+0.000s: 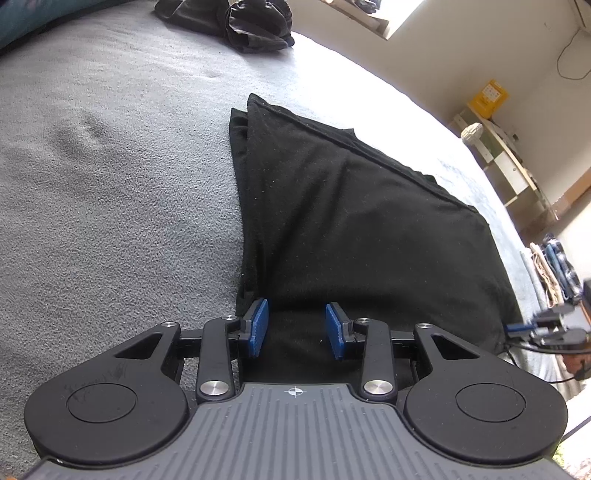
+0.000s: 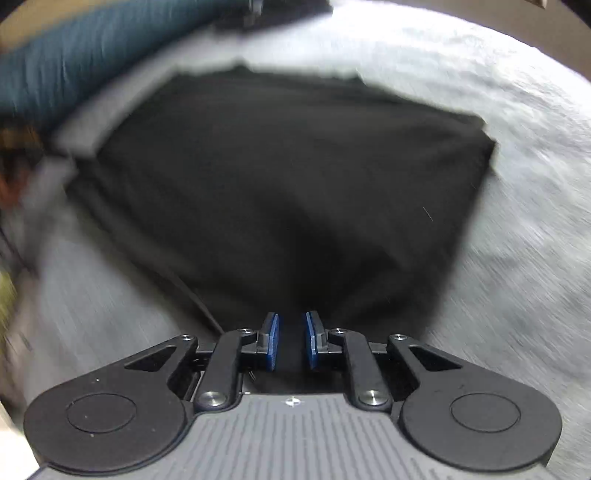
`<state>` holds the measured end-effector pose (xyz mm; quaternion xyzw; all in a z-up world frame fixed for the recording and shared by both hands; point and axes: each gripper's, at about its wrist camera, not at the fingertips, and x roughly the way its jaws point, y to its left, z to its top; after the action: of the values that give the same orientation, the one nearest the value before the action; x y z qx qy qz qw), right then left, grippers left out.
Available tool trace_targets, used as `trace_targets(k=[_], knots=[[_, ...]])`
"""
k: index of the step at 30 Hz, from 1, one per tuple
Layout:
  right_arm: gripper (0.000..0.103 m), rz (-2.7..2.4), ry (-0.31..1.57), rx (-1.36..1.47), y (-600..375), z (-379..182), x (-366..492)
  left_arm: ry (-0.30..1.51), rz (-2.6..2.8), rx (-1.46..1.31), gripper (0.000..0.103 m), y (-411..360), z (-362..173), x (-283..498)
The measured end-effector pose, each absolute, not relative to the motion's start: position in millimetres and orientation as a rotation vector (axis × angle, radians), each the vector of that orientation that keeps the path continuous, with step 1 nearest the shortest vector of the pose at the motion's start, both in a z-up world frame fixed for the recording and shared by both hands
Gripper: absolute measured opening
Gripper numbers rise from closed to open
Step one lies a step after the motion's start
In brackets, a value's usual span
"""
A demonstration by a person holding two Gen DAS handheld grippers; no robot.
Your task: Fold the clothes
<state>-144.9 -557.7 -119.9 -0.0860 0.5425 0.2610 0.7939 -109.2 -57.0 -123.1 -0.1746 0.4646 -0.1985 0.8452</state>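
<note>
A black garment [image 1: 351, 221] lies folded in layers on the grey blanket [image 1: 110, 184], tapering to a corner at the far end. My left gripper [image 1: 297, 330] hovers over the garment's near left edge. Its blue pads [image 1: 258, 326] stand apart, with cloth below them and none pinched. In the blurred right wrist view the same black garment [image 2: 280, 192] fills the middle. My right gripper [image 2: 291, 339] is above its near edge, with only a narrow gap between the pads and nothing gripped. A blurred part of the right gripper [image 1: 546, 328] shows at the right edge of the left wrist view.
A pile of loose black clothes [image 1: 240, 22] sits at the far end of the bed. A teal pillow [image 2: 92, 55] lies along one side. Beyond the bed's right edge stand a shelf with a yellow box [image 1: 487, 96] and stacked items [image 1: 554, 269].
</note>
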Motion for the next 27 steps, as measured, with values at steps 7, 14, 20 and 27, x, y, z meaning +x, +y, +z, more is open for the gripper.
trace_targets(k=[7, 14, 20, 27], knots=[[0.017, 0.463, 1.253, -0.250, -589.1, -85.9, -170.0, 0.973, -0.419, -0.369, 0.035, -57.1, -123.8, -109.3], [0.017, 0.677, 1.001, -0.120, -471.8, -88.1, -140.1, 0.972, -0.406, -0.303, 0.034, -57.3, -116.5, -114.4], [0.020, 0.765, 1.068, -0.191, -423.6, -119.0, -148.8, 0.985, -0.228, -0.139, 0.038, -28.0, -95.5, -137.2], [0.022, 0.758, 1.111, -0.101, -428.5, -105.2, -156.7, 0.798, -0.243, -0.143, 0.038, -37.8, -56.4, -138.7]])
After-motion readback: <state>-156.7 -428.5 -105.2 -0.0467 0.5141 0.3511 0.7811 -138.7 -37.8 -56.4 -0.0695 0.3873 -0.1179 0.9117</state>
